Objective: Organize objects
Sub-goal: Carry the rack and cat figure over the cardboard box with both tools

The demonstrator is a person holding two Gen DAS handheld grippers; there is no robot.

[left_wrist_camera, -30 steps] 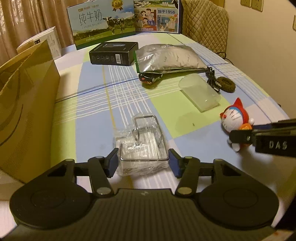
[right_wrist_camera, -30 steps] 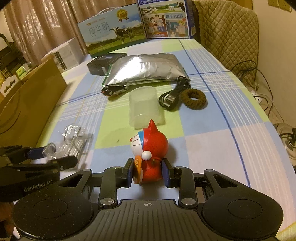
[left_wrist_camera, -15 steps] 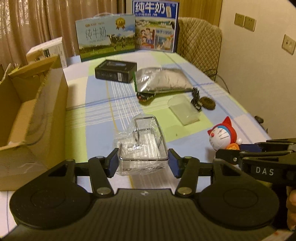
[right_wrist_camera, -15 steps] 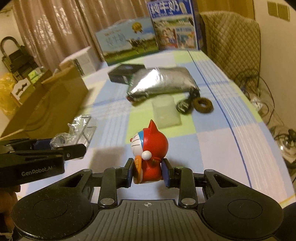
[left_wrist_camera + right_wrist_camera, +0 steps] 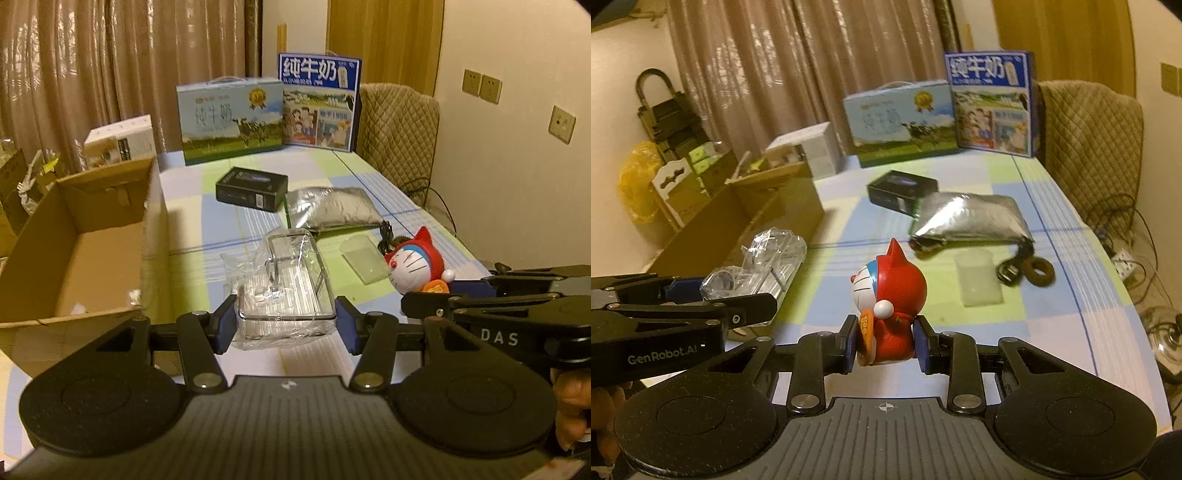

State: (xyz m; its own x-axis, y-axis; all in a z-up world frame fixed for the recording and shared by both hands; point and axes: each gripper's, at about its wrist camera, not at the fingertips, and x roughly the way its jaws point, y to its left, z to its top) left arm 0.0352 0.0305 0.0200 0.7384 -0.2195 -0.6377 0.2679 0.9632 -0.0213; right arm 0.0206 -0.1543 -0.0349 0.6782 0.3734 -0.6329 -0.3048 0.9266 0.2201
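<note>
Gripping wire rack [image 5: 286,291] in crinkled clear plastic wrap, left gripper [image 5: 286,325] fingers clamped on its sides, raised above checked tabletop [image 5: 229,236], right of open cardboard box [image 5: 85,251]. Right gripper [image 5: 885,343] fingers clamped on red-hooded cat figurine [image 5: 890,295], upright.

Both wrist cameras looked forward along their own fingers, close above the near end of the checked table [image 5: 258,229], facing the milk cartons [image 5: 901,122] at its far end; each caught the other gripper at its edge.
</note>
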